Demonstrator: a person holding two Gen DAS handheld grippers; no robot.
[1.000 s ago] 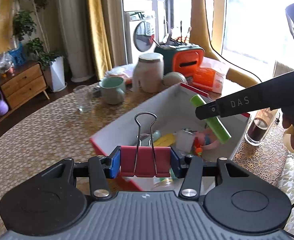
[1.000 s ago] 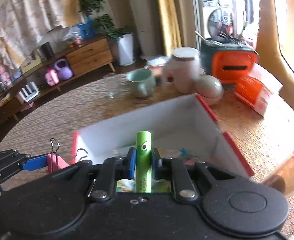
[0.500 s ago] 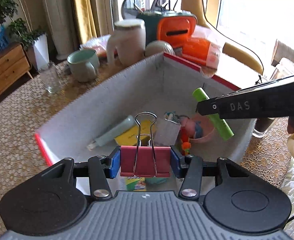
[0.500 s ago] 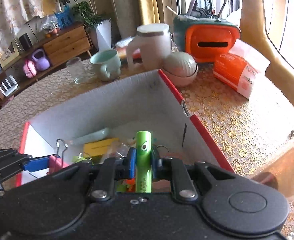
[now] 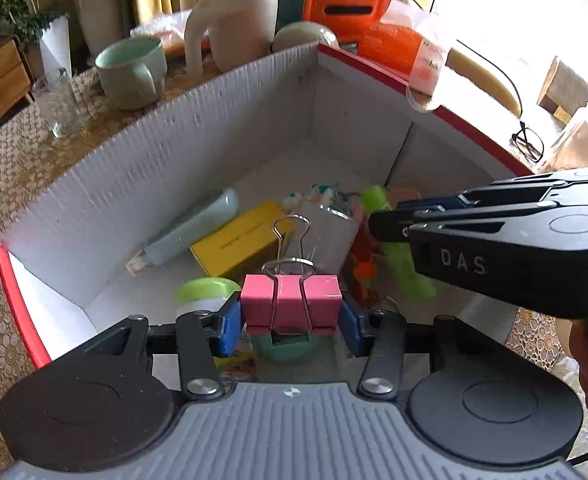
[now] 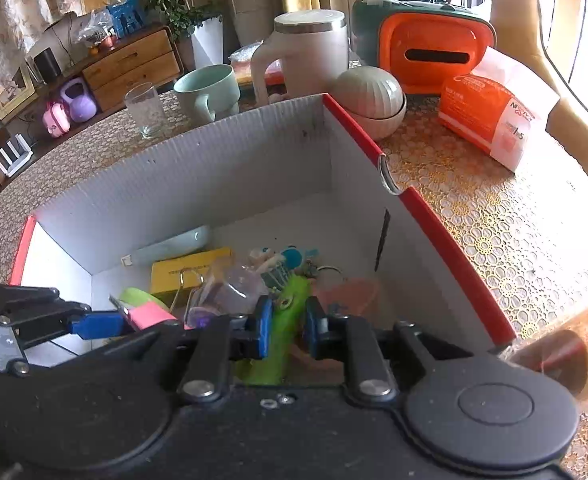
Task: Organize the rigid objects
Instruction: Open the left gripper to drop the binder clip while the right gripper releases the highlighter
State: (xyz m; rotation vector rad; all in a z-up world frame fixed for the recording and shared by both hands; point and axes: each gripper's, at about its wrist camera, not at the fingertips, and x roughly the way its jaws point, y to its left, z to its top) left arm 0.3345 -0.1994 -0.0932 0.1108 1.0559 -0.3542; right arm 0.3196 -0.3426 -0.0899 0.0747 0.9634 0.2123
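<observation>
Two grippers — right gripper (image 6: 287,326), marked "DAS", opening around green tube (image 6: 284,332); left gripper (image 5: 290,322) clamping pink clip (image 5: 291,304).

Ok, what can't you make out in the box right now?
- Green tube: blurred in both views; contact with the opening right tool unclear.
- Teal item: left wrist view, hidden behind pink binder clip.
- Box near floor: covered by both tool bodies.

From my feed, the table (image 6: 494,216) has a gold lace-pattern cover. Sitting right on it: the red-rimmed white box (image 6: 222,172), a clear glass (image 6: 144,110), mint mug (image 6: 208,90), white lidded jug (image 6: 306,54), ribbed bowl (image 6: 370,100) and an orange packet (image 6: 490,118).
</observation>
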